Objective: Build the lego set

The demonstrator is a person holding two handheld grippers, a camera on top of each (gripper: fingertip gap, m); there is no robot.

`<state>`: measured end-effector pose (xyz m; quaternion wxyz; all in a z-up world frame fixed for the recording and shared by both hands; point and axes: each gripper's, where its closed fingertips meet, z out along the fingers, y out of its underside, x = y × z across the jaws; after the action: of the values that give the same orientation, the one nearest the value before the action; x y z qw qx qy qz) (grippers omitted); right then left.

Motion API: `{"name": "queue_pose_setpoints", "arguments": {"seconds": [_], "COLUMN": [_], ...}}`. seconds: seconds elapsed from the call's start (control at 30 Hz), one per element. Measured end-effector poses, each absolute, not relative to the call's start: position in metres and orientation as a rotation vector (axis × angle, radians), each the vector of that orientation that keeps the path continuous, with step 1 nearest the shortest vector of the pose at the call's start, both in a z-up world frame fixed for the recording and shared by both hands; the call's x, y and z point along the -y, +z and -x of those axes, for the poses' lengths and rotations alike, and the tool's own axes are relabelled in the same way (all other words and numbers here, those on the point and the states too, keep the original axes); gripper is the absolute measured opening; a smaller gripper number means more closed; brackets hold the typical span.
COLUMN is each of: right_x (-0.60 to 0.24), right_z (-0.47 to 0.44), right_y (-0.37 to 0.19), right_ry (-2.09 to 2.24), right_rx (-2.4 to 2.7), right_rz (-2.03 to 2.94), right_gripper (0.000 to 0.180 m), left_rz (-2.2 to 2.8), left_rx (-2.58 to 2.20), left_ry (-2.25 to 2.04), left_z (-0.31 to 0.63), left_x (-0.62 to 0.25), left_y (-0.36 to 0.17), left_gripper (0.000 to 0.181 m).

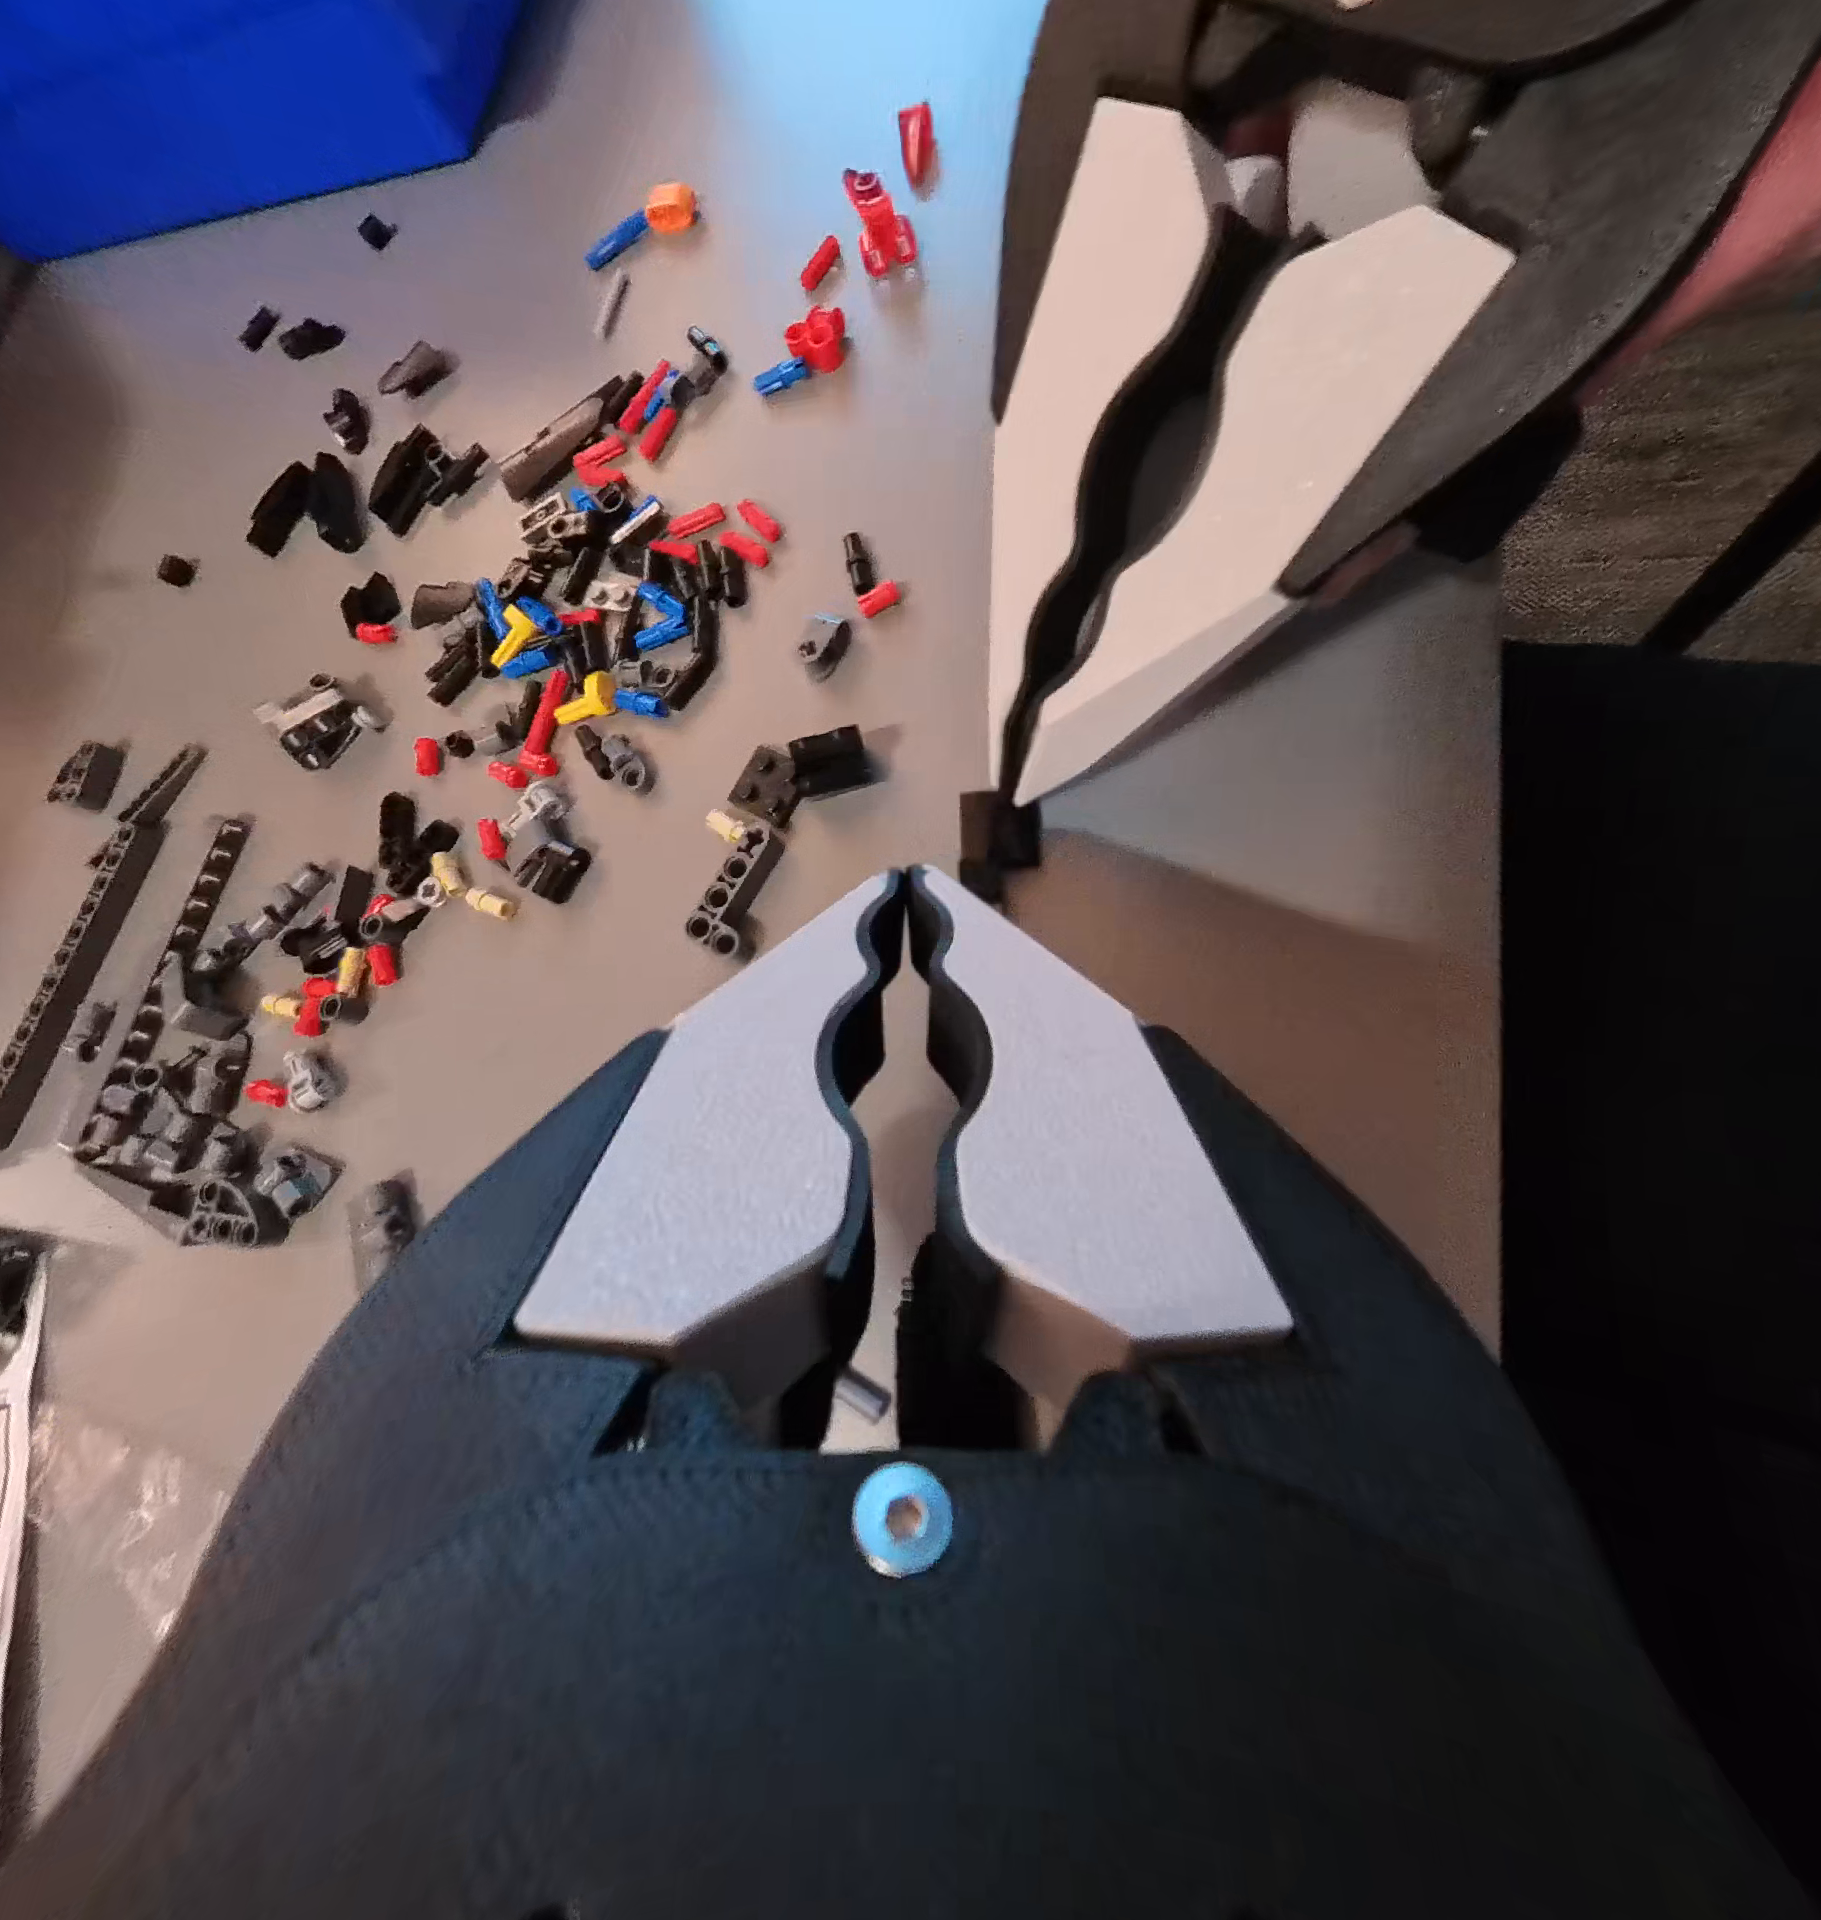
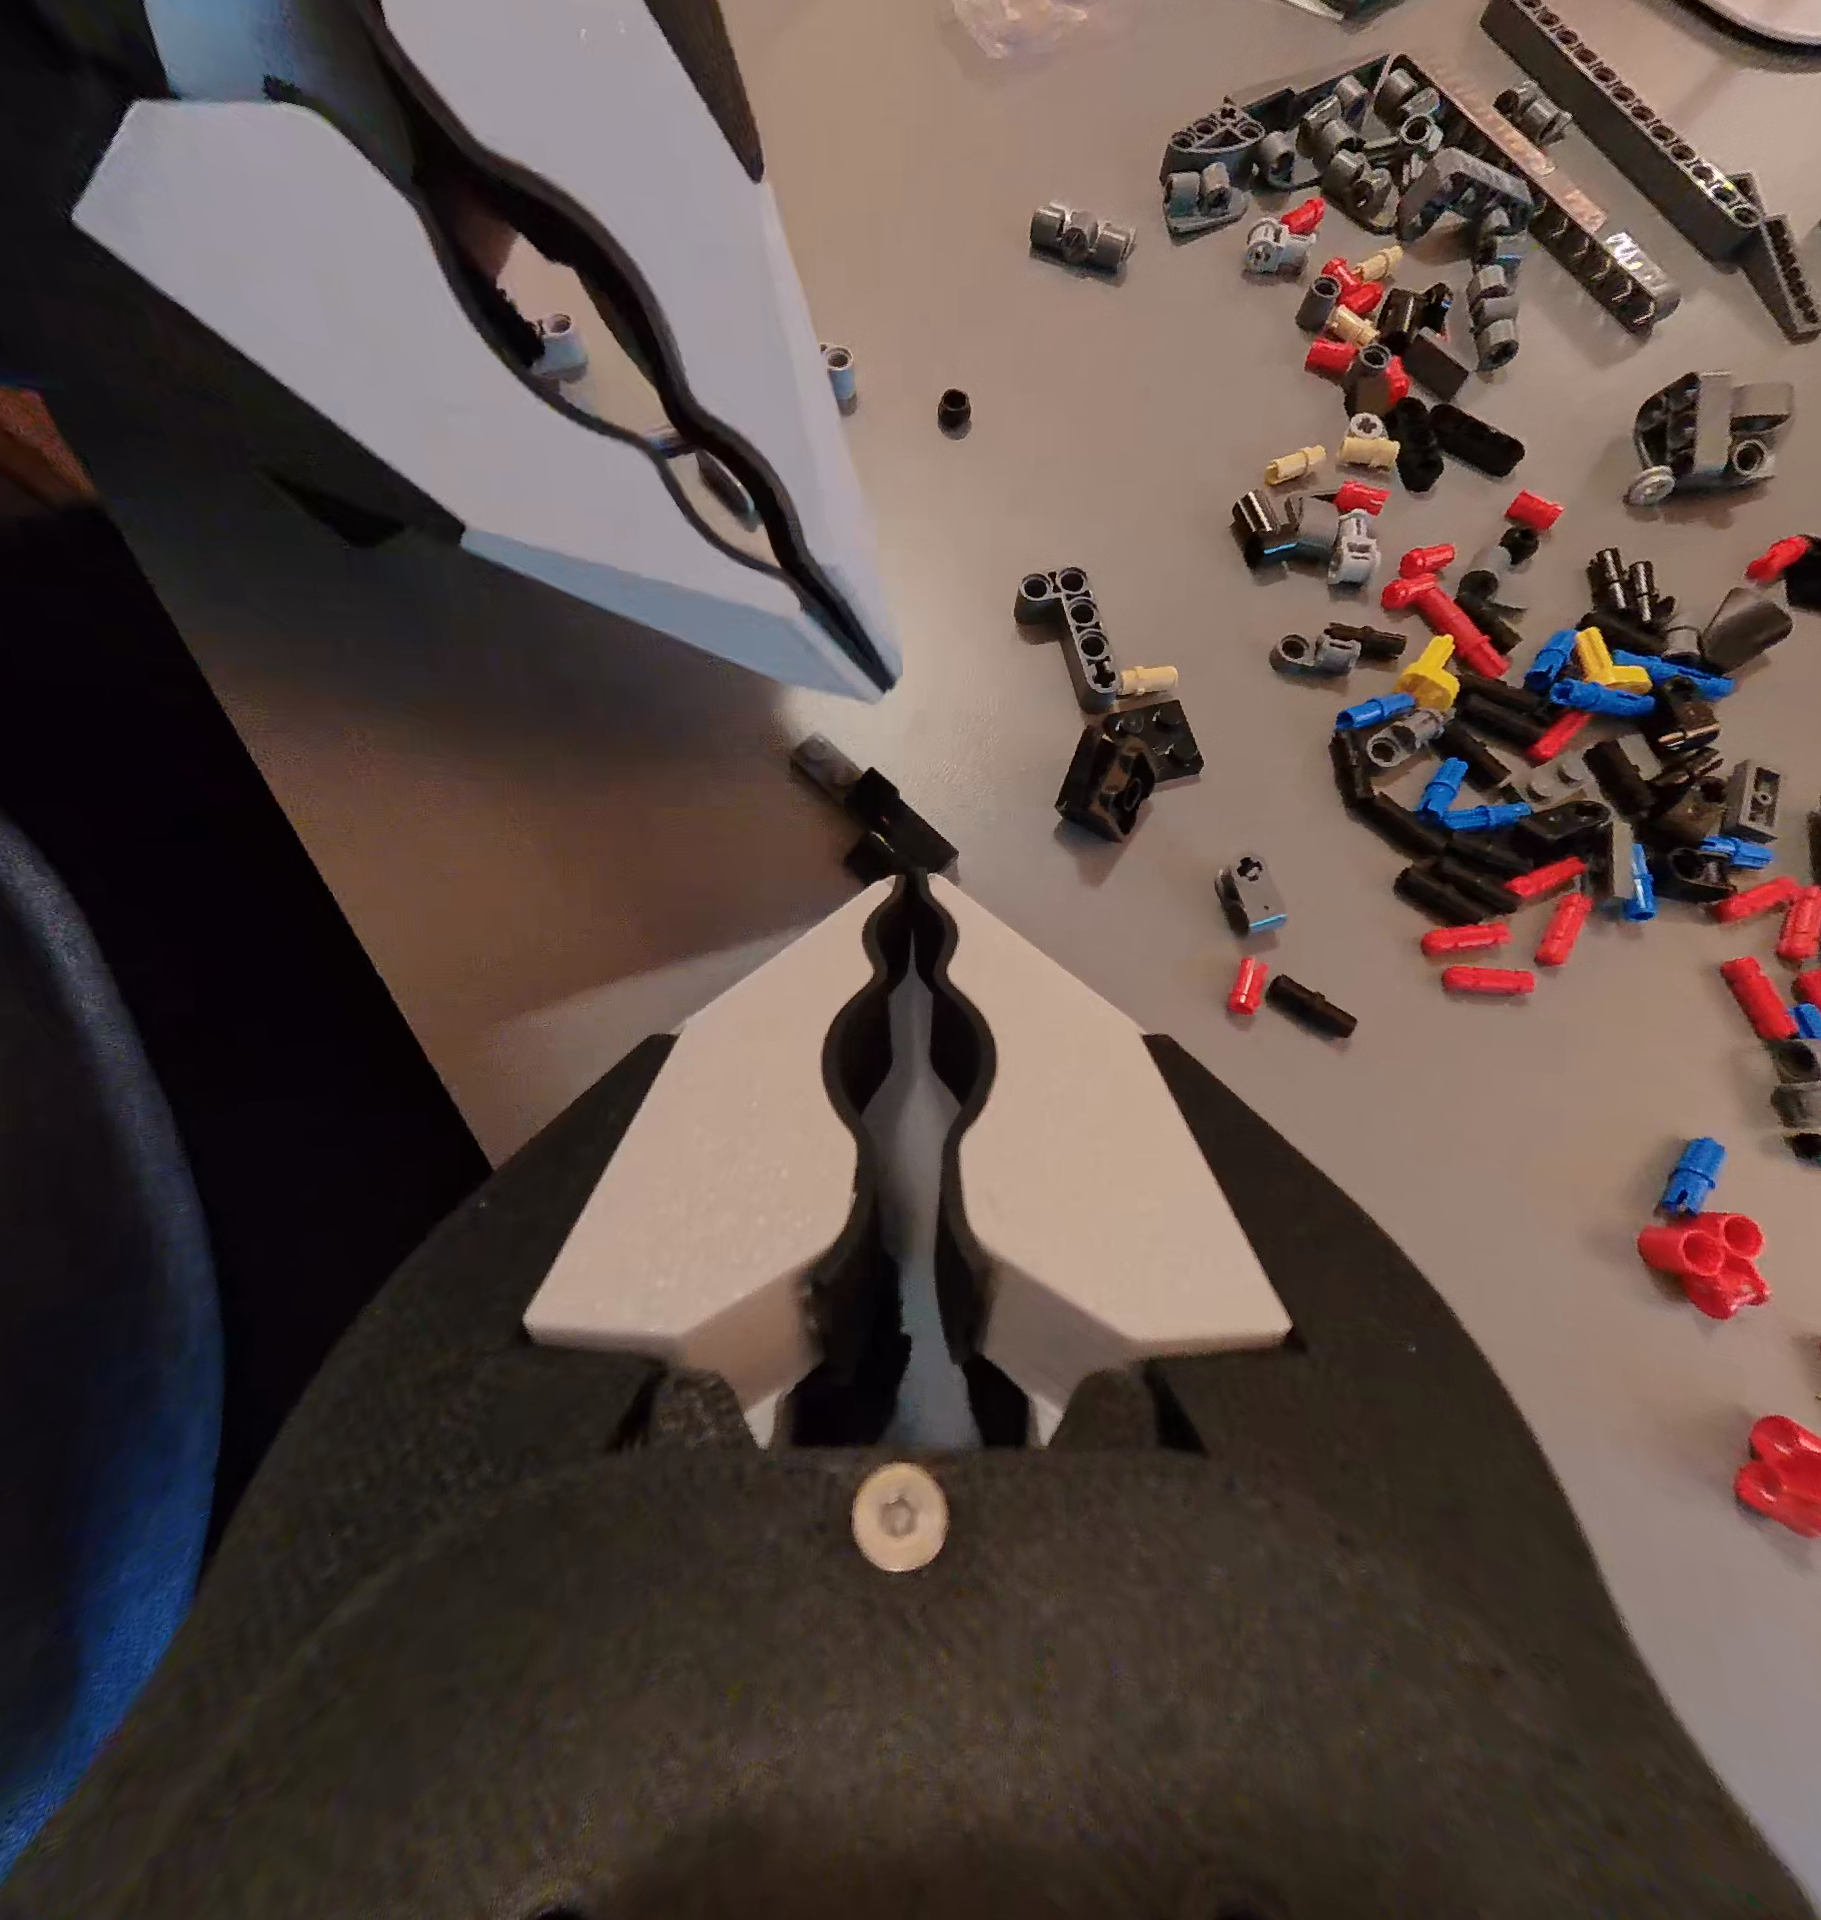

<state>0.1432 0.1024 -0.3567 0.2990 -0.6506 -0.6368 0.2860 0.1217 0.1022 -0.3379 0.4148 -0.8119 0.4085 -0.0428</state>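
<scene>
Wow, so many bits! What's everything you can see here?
Table: one, grey, under everything.
Loose Lego pieces: many; black, red, blue, yellow, grey, tan; scattered on the table.
Long beams: at least two, black, at the pile's edge.
Orange piece: one, orange, apart from the pile.
Blue box-like thing: one, blue, beyond the pile.
Small black piece: one, black, pinched in right gripper's tips.
Left hand-held gripper: grey fingers, shut, empty.
Right hand-held gripper: grey fingers, shut.
</scene>
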Motion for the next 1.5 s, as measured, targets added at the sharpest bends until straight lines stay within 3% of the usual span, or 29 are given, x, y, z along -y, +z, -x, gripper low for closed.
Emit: {"name": "queue_pose_setpoints", "arguments": {"seconds": [0.77,0.83,1.33,1.5], "right_x": [-0.105,-0.108,-0.100,-0.106], "right_z": [-0.142,-0.145,-0.133,-0.128], "right_y": [-0.353,-0.345,-0.359,-0.353], "right_ry": [0.785,0.829,0.702,0.670], "right_rx": [1.689,1.625,1.760,1.783], "right_rz": [1.707,1.712,1.684,1.651], "right_gripper": [0.000,0.016,0.004,0.009], "left_rz": [2.170,2.177,2.211,2.195], "left_rx": [-1.025,-0.985,-1.020,-1.009], "left_ry": [-0.133,-0.154,-0.218,-0.210], "left_z": [-0.133,-0.123,-0.132,-0.127], "left_x": [-0.105,-0.103,-0.075,-0.072], "left_y": [-0.355,-0.349,-0.362,-0.359], "left_gripper": [0.003,0.006,0.002,0.006]}}
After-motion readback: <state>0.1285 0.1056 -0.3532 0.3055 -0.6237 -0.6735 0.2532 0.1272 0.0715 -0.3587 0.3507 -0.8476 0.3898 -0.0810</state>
